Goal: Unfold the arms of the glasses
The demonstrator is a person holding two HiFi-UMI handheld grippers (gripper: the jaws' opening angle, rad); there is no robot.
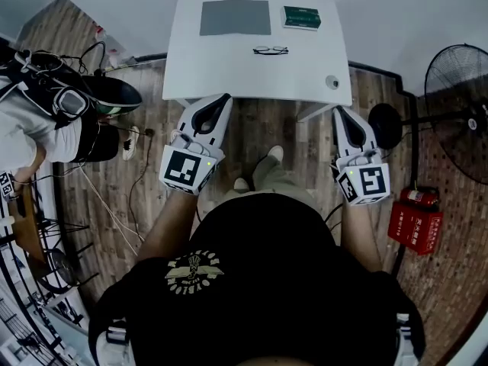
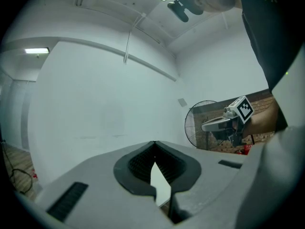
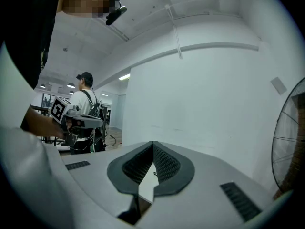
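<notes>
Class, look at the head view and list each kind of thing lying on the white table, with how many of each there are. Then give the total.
Glasses: 1
Grey mat: 1
Green box: 1
Small round object: 1
Total: 4

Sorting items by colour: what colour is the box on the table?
The box is green, clearest in the head view.

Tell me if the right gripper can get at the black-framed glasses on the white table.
Probably yes: nothing lies between the right gripper and the black-framed glasses on the white table; its jaws are shut.
</notes>
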